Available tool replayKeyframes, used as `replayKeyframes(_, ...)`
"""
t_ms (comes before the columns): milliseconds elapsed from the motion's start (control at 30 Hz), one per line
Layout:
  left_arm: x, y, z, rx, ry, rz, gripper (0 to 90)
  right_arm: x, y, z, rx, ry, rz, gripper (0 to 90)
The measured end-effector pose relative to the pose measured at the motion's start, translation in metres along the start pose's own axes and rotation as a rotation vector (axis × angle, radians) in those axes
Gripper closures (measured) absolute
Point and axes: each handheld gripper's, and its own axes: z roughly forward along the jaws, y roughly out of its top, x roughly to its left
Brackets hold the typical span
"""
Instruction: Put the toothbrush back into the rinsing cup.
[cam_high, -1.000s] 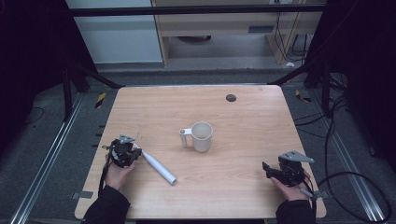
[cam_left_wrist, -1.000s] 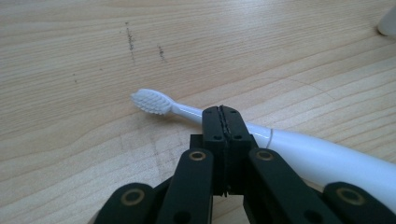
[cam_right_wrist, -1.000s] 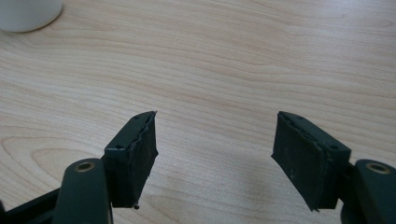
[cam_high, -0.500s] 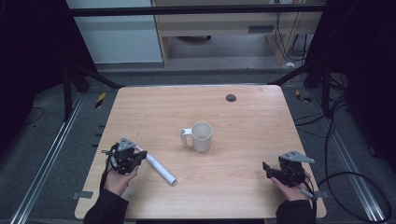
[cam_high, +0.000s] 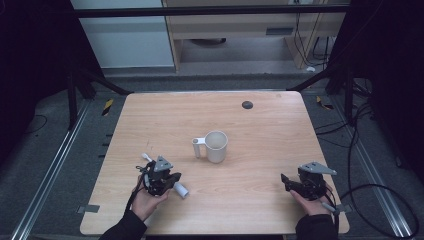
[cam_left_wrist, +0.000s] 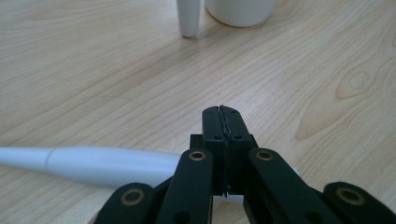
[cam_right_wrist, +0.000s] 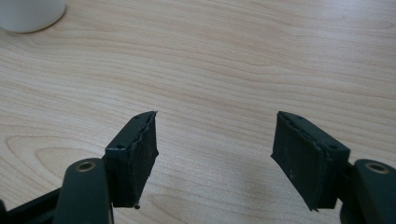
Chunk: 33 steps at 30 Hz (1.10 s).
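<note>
- since the earlier frame our left tool (cam_high: 167, 180) has slid forward over the white plastic tube (cam_left_wrist: 93, 163), jaws clenched on nothing; the tube lies flat on the wooden table (cam_high: 270, 135) beneath it.
- our right tool (cam_right_wrist: 215, 154) rests released, well apart.
- we judge we're nudging the tube toward the white ceramic mug (cam_high: 216, 146); next calls for opening to grasp it.

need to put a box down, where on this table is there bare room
The far half of the table is bare, apart from a small dark spot near the far edge. Wood is also free between the mug and the right gripper. The near left is crowded: the left gripper sits over a white tube.
</note>
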Motion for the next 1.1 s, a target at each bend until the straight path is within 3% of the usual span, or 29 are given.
replayKeyframes(433,-0.006,-0.005,0.005,0.044,-0.027,0.037,89.4,0.0,0.0,0.0,0.0,-0.001,-0.002,30.6)
replayKeyframes(1100,-0.007,-0.015,0.0,0.07,-0.038,0.049,89.4,0.0,0.0,-0.001,0.001,0.0,0.002,30.5)
